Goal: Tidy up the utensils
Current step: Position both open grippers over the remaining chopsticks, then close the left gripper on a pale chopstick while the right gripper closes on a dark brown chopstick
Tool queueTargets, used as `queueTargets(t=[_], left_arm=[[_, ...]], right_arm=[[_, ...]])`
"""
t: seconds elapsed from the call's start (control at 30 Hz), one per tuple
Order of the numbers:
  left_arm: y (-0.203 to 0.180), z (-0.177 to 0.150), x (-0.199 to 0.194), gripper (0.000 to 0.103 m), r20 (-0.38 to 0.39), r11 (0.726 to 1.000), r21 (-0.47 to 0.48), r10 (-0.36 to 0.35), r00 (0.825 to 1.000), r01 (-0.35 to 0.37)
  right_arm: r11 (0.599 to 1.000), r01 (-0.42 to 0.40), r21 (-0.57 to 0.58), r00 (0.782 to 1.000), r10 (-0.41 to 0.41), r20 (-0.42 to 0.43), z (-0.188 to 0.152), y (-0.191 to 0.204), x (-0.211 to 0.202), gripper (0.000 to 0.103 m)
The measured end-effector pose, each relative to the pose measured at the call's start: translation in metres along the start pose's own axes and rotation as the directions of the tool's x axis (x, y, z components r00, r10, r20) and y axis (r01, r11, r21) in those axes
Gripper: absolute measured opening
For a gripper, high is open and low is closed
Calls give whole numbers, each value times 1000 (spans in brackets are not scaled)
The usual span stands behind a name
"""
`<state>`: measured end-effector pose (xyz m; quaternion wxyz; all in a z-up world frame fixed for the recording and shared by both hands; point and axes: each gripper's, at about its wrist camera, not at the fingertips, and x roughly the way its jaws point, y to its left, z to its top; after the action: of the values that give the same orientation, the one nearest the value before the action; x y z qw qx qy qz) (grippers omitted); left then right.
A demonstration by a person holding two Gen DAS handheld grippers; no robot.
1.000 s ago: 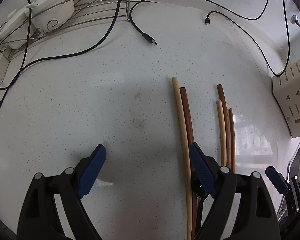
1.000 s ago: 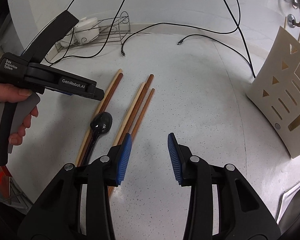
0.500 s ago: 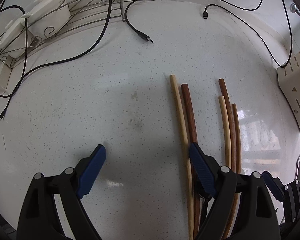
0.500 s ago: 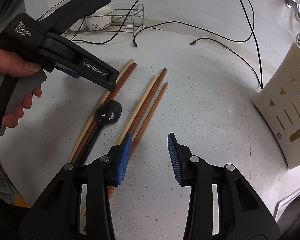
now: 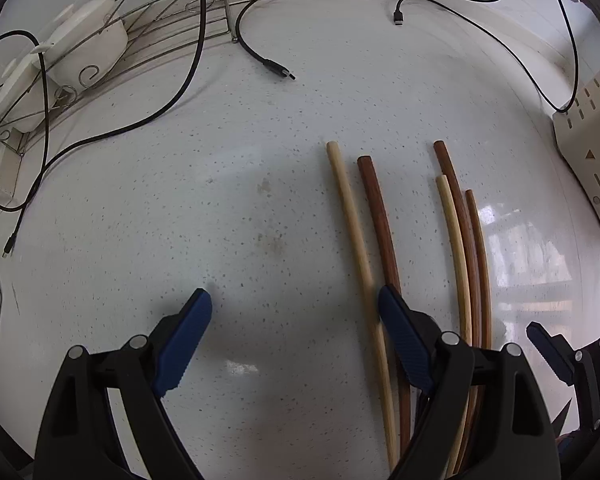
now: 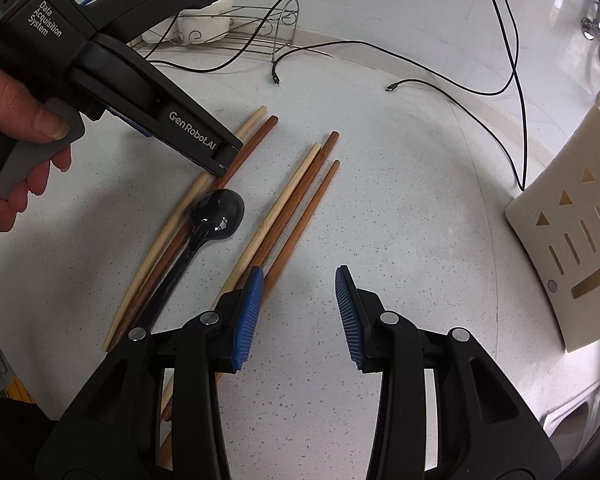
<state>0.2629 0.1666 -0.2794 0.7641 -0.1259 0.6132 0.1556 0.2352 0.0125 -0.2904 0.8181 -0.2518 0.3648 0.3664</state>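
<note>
On the speckled counter (image 6: 400,208) I see five chopsticks (image 6: 296,200) in two loose bunches with a black spoon (image 6: 216,220) lying between them, its handle against the left pair. My left gripper (image 5: 296,312) hangs wide and empty above that pair. My right gripper (image 6: 299,304) is half open, empty, so a sloppy pinch could scatter sticks or snag the spoon.

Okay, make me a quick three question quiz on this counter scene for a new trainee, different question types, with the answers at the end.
1. How many chopsticks lie on the counter?
2. True or false: the right tool is clamped on the black spoon.
3. The beige utensil holder is: A) beside the wire rack, B) at the right edge of the right wrist view, C) under the left tool.

Key: 1. five; 2. false, it is open and empty; 3. B.
</note>
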Motion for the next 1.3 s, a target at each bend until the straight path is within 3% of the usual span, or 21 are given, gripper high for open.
queueTargets(t=[0.23, 0.37, 0.47, 0.63, 0.7, 0.9, 1.3], left_arm=[[1, 1, 3, 78, -1, 1000, 10, -3, 1000, 3], [7, -10, -5, 55, 23, 1000, 14, 1, 1000, -2], [13, -13, -8, 46, 33, 999, 32, -4, 999, 3], [18, -13, -12, 25, 30, 1000, 15, -6, 1000, 6], [26, -13, -13, 16, 34, 1000, 3, -24, 999, 24], [41, -15, -16, 6, 25, 998, 25, -55, 998, 55], [43, -18, -15, 6, 16, 995, 60, -76, 997, 75]], right_arm=[[999, 15, -40, 1000, -16, -17, 3, 6, 0, 36], [997, -24, -69, 998, 20, -58, 2, 12, 3, 35], [997, -39, -73, 997, 34, -68, 2, 14, 3, 33], [993, -84, -84, 992, 75, -103, 4, 16, 3, 16], [992, -102, -69, 988, 93, -122, 5, 16, 3, 13], [989, -147, 29, 975, 149, -165, 7, 3, 5, 9], [973, -151, 177, 966, 183, -183, -2, -22, 2, 6]])
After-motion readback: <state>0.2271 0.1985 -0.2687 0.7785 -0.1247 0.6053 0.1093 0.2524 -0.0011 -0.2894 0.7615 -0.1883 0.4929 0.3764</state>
